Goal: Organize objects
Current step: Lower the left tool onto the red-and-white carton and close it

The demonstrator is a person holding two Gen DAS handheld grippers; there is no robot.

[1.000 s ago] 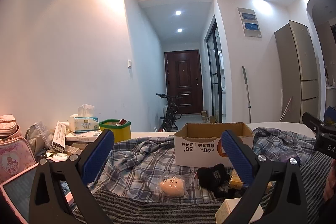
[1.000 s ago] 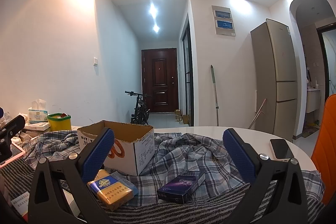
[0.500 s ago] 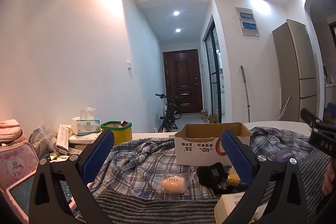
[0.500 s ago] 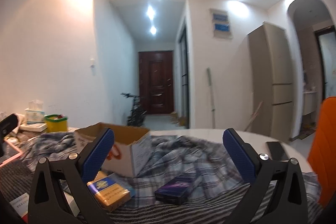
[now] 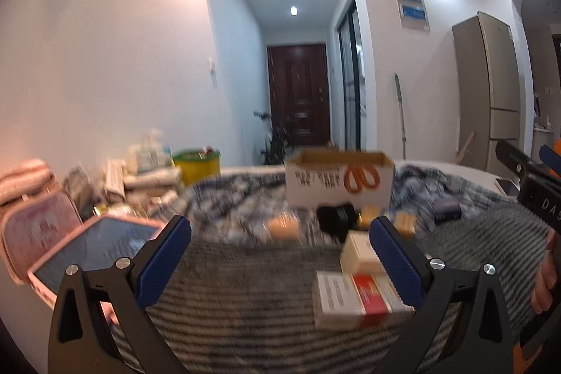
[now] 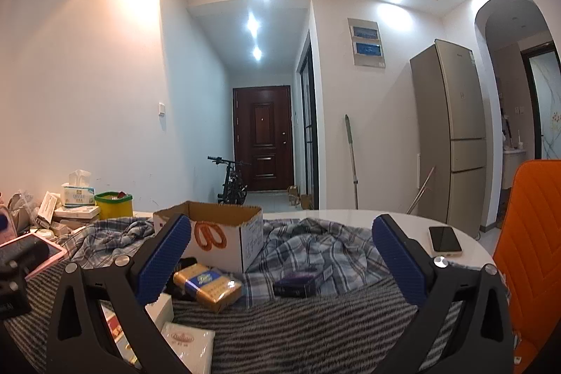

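An open cardboard box point(image 5: 336, 179) point(image 6: 224, 233) stands on a plaid cloth on the table. In front of it lie small items: a pale soap packet point(image 5: 282, 225), a black bundle point(image 5: 336, 216), a gold cigarette pack point(image 6: 208, 286), a dark purple box point(image 6: 298, 283), a cream box point(image 5: 359, 253), a white-and-red box point(image 5: 354, 300) and a white packet point(image 6: 187, 340). My left gripper point(image 5: 280, 258) is open and empty above the striped cloth. My right gripper point(image 6: 280, 262) is open and empty; it also shows in the left wrist view point(image 5: 533, 188).
A pink tablet point(image 5: 87, 247) and pink case point(image 5: 35, 223) lie at the left. Tissue box point(image 6: 78, 193), yellow bin point(image 6: 114, 204) and papers crowd the wall side. A phone point(image 6: 444, 239) lies on the bare table at right, beside an orange chair point(image 6: 533, 251).
Both grippers have drawn back toward the near edge of the table, so more of the striped cloth and the near boxes show. The left view is blurred from motion. Both stay open.
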